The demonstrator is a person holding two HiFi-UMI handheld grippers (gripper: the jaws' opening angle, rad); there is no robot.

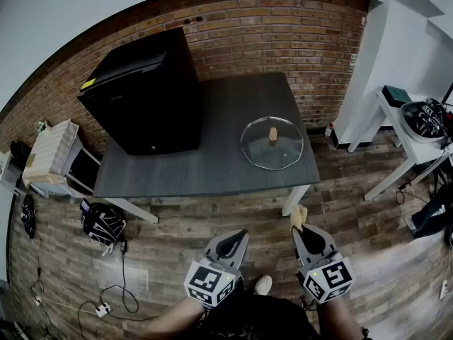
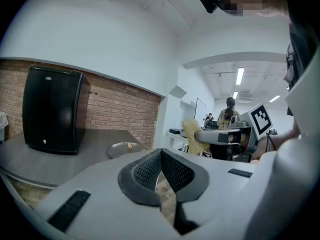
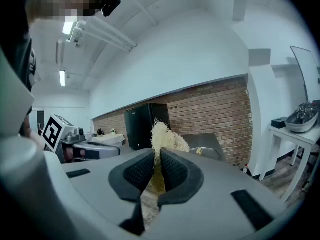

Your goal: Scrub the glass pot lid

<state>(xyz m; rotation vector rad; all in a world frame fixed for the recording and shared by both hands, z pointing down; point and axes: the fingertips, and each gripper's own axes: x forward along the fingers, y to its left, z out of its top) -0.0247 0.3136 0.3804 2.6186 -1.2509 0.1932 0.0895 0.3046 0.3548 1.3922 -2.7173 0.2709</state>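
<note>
The red brick wall (image 1: 283, 27) runs behind the dark grey rectangular table (image 1: 205, 154). On the table's left half stands a black box-shaped cabinet (image 1: 145, 94). The round glass pot lid (image 1: 272, 144) lies flat near the table's right front corner, well apart from both of my grippers, which I hold low over the wooden floor in front of the table. Only the head view shows the lid as a full ring. The left gripper view shows it as a thin sliver (image 2: 122, 148), and in the right gripper view it is mostly hidden behind what I carry.

My left gripper (image 1: 232, 244) has its jaws closed together with nothing between them, as its own view shows. My right gripper (image 1: 306, 234) is clamped on a pale yellow fibrous scrubber (image 3: 165, 138), whose tuft sticks out past the pads. The head view shows only the scrubber's tip. The lid's small wooden knob (image 1: 272, 134) stands upright at its centre.
</note>
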